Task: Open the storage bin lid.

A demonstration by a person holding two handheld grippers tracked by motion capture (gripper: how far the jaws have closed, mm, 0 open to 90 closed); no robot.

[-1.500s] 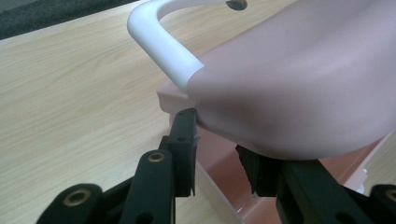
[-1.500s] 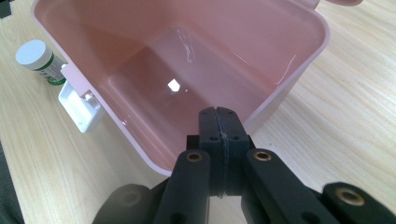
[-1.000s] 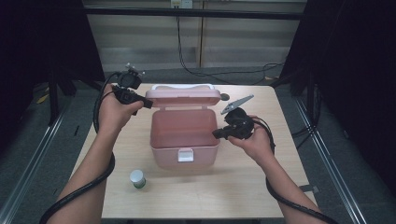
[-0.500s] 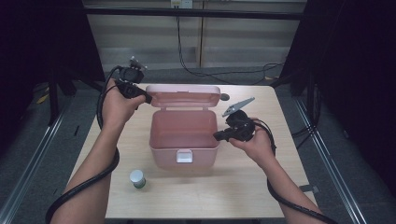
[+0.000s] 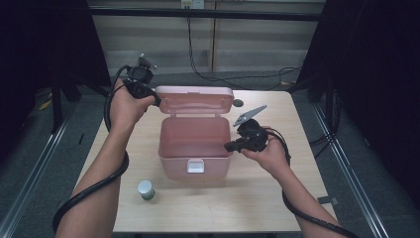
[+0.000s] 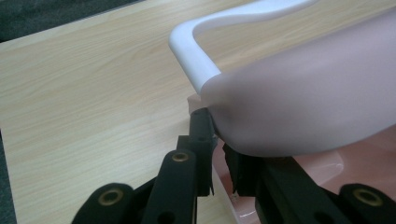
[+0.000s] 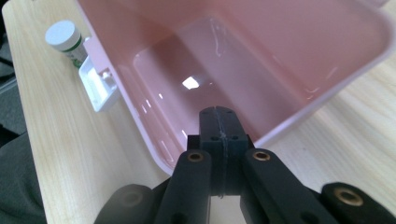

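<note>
The wooden surface [image 5: 297, 129] carries a pink box [image 5: 195, 148] at its middle, with the lid [image 5: 194, 100] raised upright at the far side. The lid's near-left edge is pinched by the left gripper [image 6: 218, 156], just below the white handle [image 6: 196, 60]. The right gripper [image 7: 219, 122], fingers pressed together and empty, is rested against the box's right rim. A small white-capped bottle [image 5: 145, 189] stands near the box's front-left corner. Judged as lid handling: the box should be braced while the lid is swung gently about its hinge.

lab rig — black curtains [image 5: 44, 44], cabled table [image 5: 297, 114]
</note>
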